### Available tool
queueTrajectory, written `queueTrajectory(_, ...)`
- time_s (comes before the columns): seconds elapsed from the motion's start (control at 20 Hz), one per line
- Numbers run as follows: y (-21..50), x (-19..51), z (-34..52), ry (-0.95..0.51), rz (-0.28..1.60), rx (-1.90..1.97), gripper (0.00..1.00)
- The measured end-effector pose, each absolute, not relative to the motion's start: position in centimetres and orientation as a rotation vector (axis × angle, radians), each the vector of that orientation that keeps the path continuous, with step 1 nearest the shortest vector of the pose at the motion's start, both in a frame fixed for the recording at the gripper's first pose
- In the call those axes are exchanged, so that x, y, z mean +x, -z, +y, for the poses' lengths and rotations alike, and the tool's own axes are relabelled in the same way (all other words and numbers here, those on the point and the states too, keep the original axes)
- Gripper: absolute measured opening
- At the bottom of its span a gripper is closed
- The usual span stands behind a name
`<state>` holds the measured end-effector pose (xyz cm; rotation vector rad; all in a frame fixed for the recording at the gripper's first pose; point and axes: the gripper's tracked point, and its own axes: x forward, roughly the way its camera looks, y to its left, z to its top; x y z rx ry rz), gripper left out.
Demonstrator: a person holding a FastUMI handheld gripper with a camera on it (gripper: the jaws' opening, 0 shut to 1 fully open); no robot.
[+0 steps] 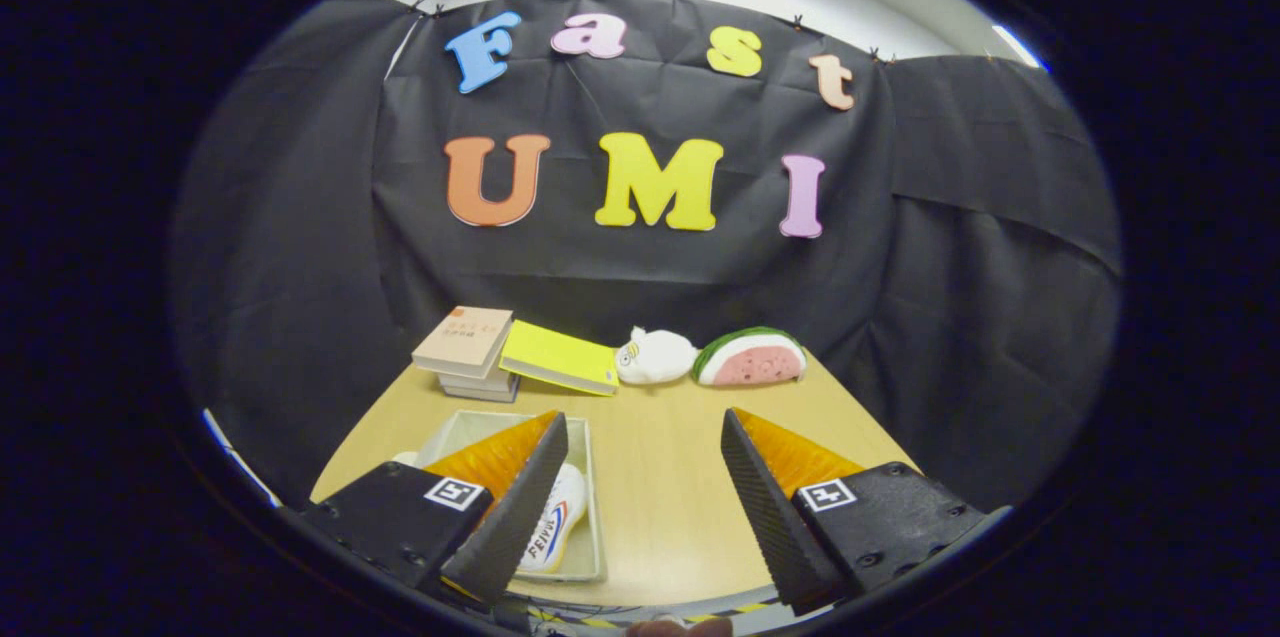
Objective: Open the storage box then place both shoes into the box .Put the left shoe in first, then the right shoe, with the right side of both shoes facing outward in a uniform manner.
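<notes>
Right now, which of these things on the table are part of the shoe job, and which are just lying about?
Part of the job: storage box; white shoe lying in it; gripper, fingers open over the table.

Just lying about: stack of books; yellow book; white plush toy; watermelon-slice plush.

- The gripper [645, 427] has two wedge-shaped fingers [770, 507], each tapering to a point at the front
- Their inner faces carry a fine ribbed, dotted grip texture
- Each finger sits on a blocky black mount [890, 522] with small screws set in its top
- A square white-and-black fiducial marker [826, 494] is stuck on each mount
- The fingers stand wide apart, gripping nothing
</notes>
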<state>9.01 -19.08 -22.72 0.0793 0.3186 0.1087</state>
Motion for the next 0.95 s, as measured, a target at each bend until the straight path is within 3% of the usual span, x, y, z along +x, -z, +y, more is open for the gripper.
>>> queueTrajectory(0.95, 21.6, 7.6, -17.8, -0.157, 0.270, 0.083, 0.99)
